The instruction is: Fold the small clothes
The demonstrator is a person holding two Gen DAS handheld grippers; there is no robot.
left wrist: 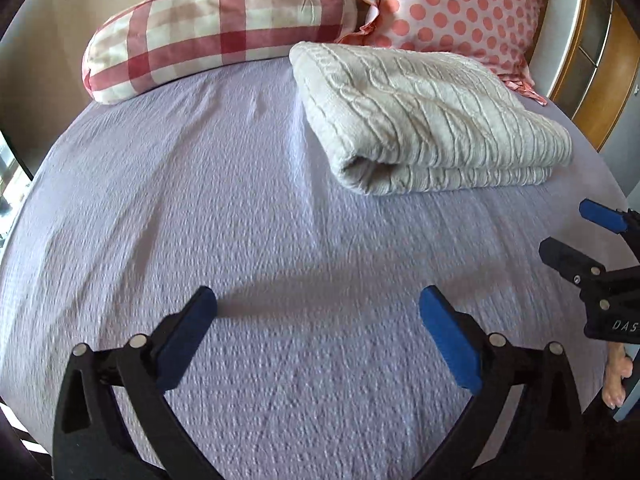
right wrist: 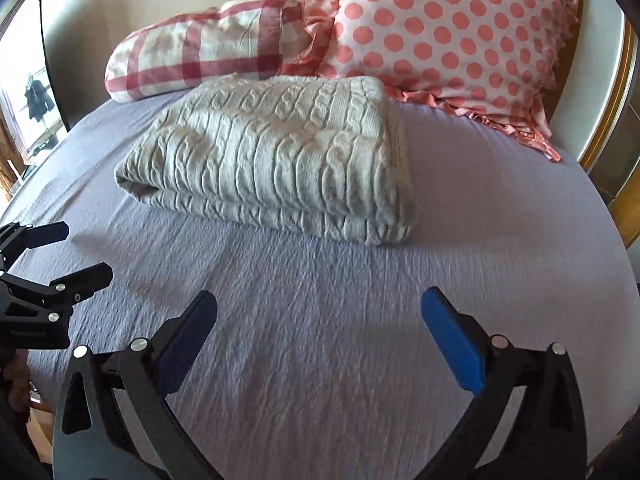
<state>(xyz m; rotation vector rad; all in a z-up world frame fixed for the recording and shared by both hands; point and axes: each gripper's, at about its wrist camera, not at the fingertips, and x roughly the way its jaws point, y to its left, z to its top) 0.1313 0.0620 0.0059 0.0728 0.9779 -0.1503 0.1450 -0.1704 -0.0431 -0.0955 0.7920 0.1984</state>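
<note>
- Our left gripper [left wrist: 318,300] hangs over the bed [left wrist: 160,208] with its jaws spread wide, and nothing sits between the blue pads [left wrist: 448,336]; we see only lilac sheet in the gap.
- Our right gripper [right wrist: 318,302] stands the same way: jaws wide apart, empty, above bare sheet near the front of the bed [right wrist: 500,216].
- From the left wrist view, the right gripper [left wrist: 576,232] shows at the right edge, its two fingers parted and clear of any cloth.
- From the right wrist view, the left gripper [right wrist: 76,252] shows at the left edge, likewise parted and holding nothing.
- The cream cable-knit sweater [left wrist: 420,120] lies folded into a thick rectangle on the sheet, ahead of both grippers and apart from them; neither one touches it.
- In the right wrist view the sweater [right wrist: 280,152] has its rolled fold edge facing left.
- Behind it, a red plaid pillow [left wrist: 216,28] and a pink polka-dot pillow [left wrist: 452,4] lean at the head of the bed; the sweater's far edge lies just beside the dotted one.
</note>
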